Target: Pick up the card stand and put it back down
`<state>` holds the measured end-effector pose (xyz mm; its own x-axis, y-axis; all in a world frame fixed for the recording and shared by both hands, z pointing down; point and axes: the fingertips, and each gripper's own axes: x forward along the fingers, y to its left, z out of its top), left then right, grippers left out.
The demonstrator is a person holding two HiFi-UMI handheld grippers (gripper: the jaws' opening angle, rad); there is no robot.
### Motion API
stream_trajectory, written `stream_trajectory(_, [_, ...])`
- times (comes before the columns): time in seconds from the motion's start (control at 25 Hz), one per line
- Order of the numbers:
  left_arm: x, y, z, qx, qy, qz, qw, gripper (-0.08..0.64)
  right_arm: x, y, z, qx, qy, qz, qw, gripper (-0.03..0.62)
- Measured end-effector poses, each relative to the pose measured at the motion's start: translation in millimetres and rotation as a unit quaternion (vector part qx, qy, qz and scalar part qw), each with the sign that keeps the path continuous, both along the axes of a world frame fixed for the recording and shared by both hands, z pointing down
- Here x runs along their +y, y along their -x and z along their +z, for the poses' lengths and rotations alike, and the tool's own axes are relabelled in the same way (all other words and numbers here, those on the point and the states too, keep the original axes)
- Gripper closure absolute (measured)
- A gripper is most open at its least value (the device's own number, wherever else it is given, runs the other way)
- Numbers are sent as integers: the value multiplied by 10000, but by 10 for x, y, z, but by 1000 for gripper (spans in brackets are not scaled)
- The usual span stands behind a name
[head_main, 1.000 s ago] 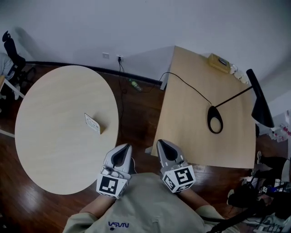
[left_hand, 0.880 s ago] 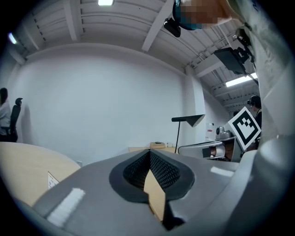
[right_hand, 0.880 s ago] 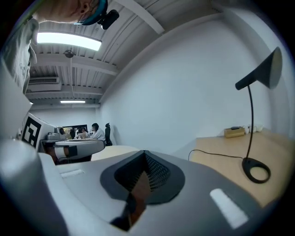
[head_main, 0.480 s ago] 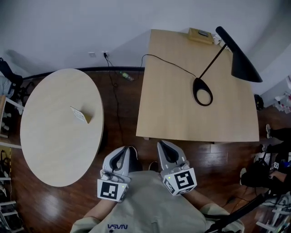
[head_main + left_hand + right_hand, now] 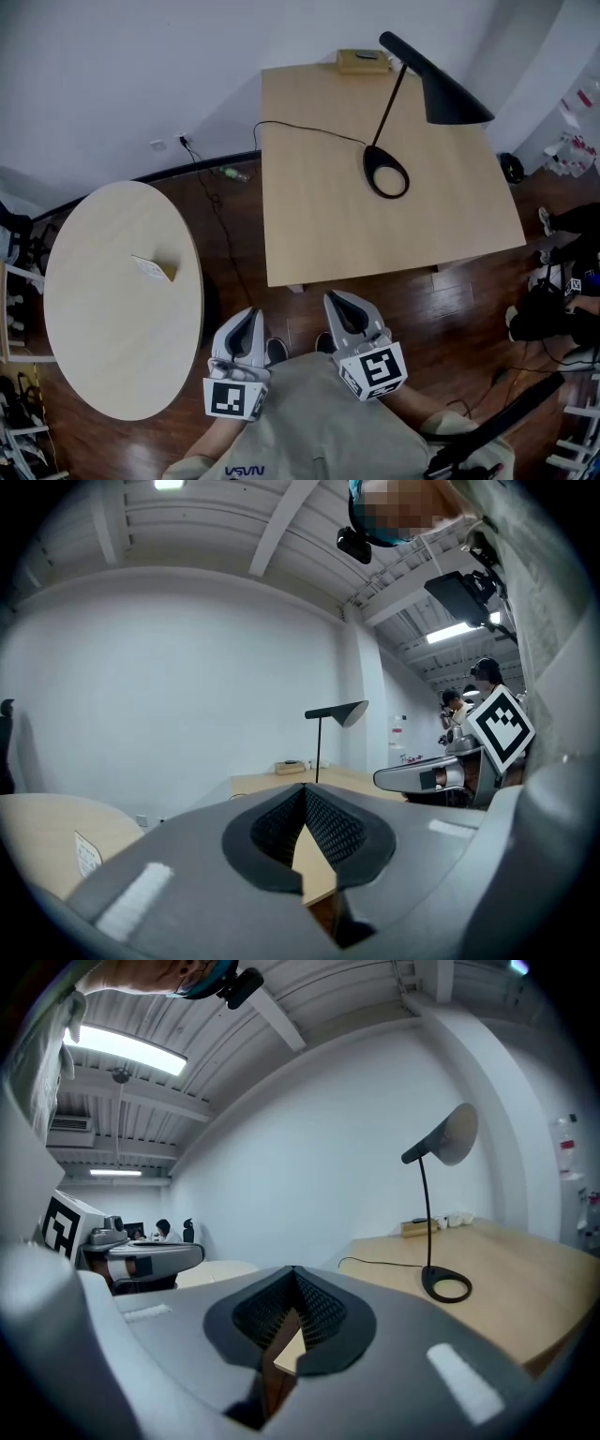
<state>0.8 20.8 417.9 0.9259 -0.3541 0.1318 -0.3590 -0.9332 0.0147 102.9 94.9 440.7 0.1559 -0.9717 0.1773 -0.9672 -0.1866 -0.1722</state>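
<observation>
The card stand (image 5: 153, 269), a small wooden block holding a white card, sits on the round light-wood table (image 5: 103, 328) at the left of the head view. It also shows small at the lower left of the left gripper view, card stand (image 5: 86, 853). Both grippers are held close to the person's body over the dark wood floor, well to the right of the stand. My left gripper (image 5: 251, 315) is shut with nothing in it, its tips meeting in its own view (image 5: 305, 787). My right gripper (image 5: 335, 299) is likewise shut and empty (image 5: 293, 1271).
A square wooden table (image 5: 319, 234) stands ahead with a black desk lamp (image 5: 412, 89), its cable and a small box (image 5: 364, 61) at the far edge. A wall socket (image 5: 182, 142) lies behind. People and gear sit at the right edge (image 5: 562, 309).
The head camera has swung right: both tables have slid left in the view and the square table now sits centred. The grippers stay shut near the body.
</observation>
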Motion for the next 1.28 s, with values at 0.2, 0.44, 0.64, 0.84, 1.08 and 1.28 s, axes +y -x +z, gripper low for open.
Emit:
stream_trajectory(0.2, [-225,141,-23,-40,27,74,10000,557,-87,48,-32,-91,-68,400,9991,592])
stream_trajectory(0.44, [-231,173,8,44,55,189,9998,557,-56,118,-74,8,-138,531,9985,592])
stream_trajectory(0.64, [-211,133,7,39,73,336,9994,557,-36,156,-31,-36,-19,568,9984,592])
stream_trajectory(0.84, [-234,103,5,37,87,361,9993,557,-54,134,-13,-86,-34,584,9983,592])
stream_trajectory(1.08, [-120,72,11,-12,117,381,9992,557,45,129,-33,-122,-33,547,9984,592])
stream_trajectory(1.28, [-137,35,-29,20,59,380,9993,557,35,96,-57,-118,-56,538,9985,592])
